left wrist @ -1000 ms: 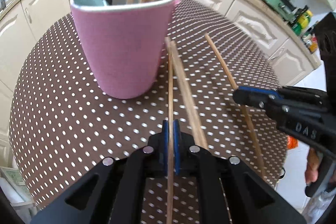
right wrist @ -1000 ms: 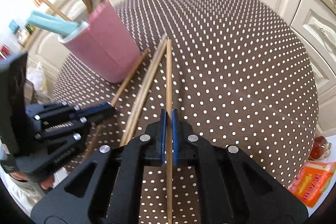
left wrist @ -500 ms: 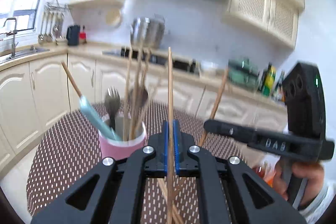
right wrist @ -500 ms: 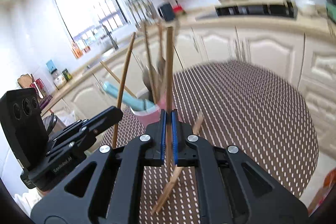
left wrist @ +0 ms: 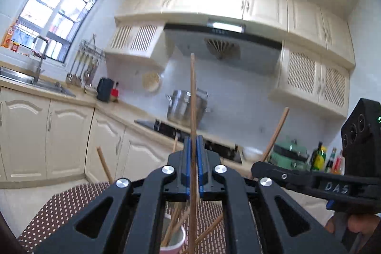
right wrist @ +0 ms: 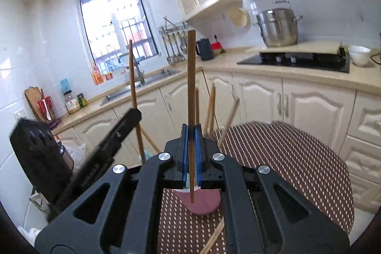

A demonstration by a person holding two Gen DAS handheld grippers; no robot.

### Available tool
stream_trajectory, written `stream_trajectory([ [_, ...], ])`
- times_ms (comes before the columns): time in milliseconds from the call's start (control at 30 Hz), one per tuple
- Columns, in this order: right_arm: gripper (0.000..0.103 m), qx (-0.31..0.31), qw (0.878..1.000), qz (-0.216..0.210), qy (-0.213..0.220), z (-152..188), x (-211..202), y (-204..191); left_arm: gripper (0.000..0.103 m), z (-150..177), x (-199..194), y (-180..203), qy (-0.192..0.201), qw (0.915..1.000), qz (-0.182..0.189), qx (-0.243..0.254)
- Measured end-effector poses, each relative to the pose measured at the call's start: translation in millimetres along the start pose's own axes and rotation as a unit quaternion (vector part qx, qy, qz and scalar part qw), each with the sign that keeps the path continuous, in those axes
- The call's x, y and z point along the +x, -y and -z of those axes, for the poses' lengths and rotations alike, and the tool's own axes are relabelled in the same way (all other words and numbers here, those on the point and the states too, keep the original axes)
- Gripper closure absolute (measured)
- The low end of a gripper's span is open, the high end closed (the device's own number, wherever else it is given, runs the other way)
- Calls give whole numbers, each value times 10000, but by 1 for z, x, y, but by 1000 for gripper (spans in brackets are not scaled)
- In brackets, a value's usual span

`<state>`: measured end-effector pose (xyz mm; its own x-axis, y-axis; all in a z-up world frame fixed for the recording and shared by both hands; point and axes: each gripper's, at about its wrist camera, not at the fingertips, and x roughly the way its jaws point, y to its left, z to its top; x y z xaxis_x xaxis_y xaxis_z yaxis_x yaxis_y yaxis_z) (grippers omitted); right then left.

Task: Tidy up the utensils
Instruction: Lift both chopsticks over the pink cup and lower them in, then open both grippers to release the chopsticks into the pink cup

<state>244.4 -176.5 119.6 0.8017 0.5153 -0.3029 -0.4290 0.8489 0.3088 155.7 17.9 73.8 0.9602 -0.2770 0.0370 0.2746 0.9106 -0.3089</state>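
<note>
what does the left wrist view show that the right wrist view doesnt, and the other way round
Only the left wrist view shows the row of upper cabinets, the front of the range hood and the bottles on the counter.

Only the right wrist view shows the cutting board by the wall and the pink cup's outer side.

Both show the left gripper and the right gripper each shut on an upright chopstick, plus the steel pot, the window, the sink and the dotted table.

two upright wooden chopsticks [left wrist: 192, 111] [right wrist: 191, 77] held aloft, pink cup [right wrist: 202, 204] of utensils below
</note>
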Motion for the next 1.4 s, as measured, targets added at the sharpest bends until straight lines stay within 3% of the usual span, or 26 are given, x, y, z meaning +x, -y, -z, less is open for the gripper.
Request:
stream_trajectory([
  [100,97,-128,9998,-2,140,-10,3,-5,98,0,9,2,214,9997,-128,34],
  [500,97,-295,9990,-204,264,-18,26,-1,98,15,35,-4,298,9979,-557,117],
  [833,97,-241,9994,-204,-106,1,49,10,98,35,41,2,285,9957,-715,507],
  [1400,97,-97,9975,-268,-648,42,65,10,98,70,32,-2,-331,9885,-1045,1038],
])
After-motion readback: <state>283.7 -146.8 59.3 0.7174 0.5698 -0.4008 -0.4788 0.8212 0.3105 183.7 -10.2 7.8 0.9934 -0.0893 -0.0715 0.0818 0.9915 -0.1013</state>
